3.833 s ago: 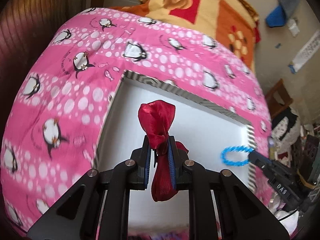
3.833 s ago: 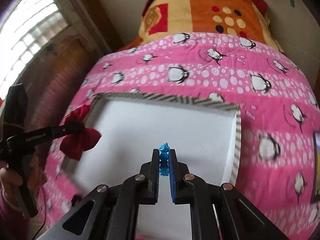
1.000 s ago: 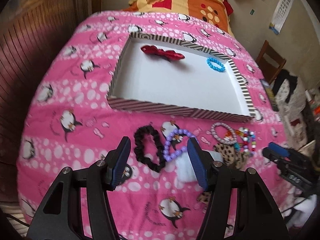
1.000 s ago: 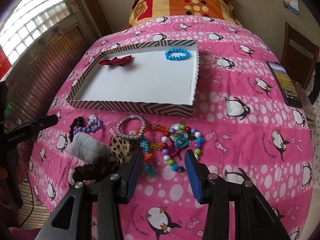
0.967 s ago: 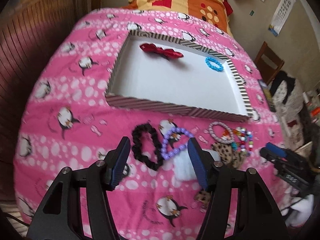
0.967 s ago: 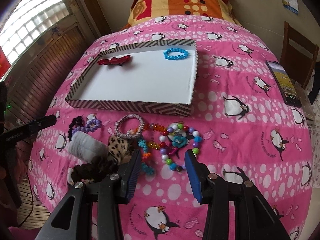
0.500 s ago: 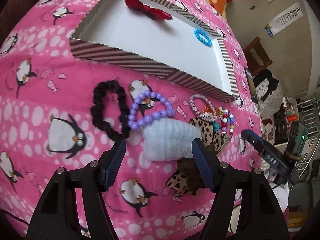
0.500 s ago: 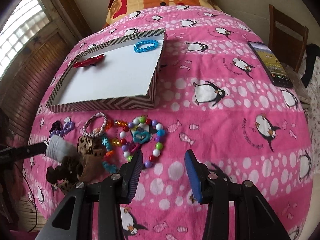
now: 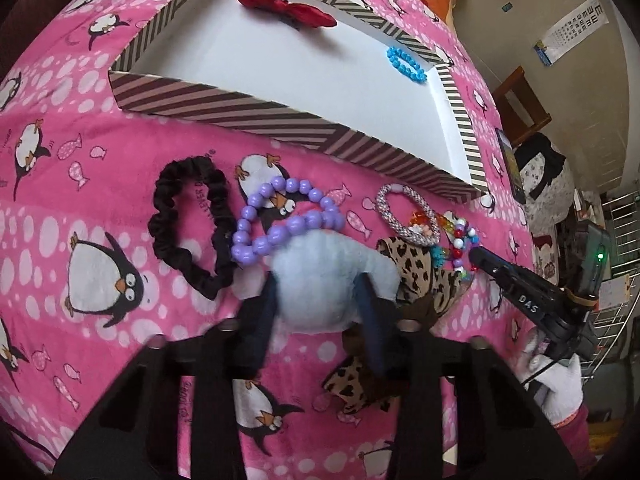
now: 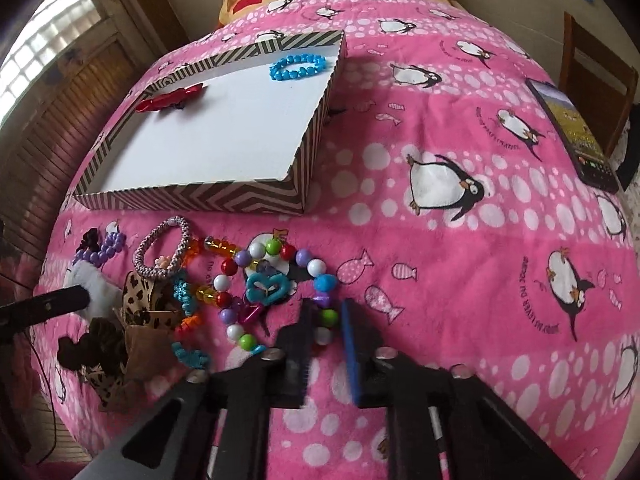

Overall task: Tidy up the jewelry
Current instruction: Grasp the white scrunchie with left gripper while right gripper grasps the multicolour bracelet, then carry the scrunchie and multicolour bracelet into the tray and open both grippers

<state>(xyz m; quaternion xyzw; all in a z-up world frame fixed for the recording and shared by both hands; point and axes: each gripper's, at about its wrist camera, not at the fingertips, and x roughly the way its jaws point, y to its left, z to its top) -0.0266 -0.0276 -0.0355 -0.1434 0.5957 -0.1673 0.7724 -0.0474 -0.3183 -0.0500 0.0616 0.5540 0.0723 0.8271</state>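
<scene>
A striped-rim white tray [image 9: 256, 104] on the pink penguin blanket holds a red bow [image 9: 288, 10] and a blue bead bracelet [image 9: 406, 64]. My left gripper [image 9: 318, 300] has its jaws around a fluffy white scrunchie [image 9: 324, 276], closing on it. Beside it lie a black scrunchie [image 9: 188, 220], a purple bead bracelet [image 9: 280, 224] and leopard-print scrunchies [image 9: 424, 276]. My right gripper [image 10: 326, 320] is part open around the near beads of a multicoloured bead bracelet [image 10: 276, 292] with a teal charm. The tray also shows in the right wrist view [image 10: 224, 196].
A braided pink-white bracelet [image 10: 164, 254], orange and teal bead strands [image 10: 188, 300] and a dark brown scrunchie [image 10: 92, 348] lie in front of the tray. A phone [image 10: 572, 136] lies at the blanket's right edge. A wooden chair [image 10: 596, 72] stands beyond.
Both grippers dropped from high above the blanket to the pile. The left jaws have narrowed around the white scrunchie; the right jaws have narrowed around the multicoloured bracelet.
</scene>
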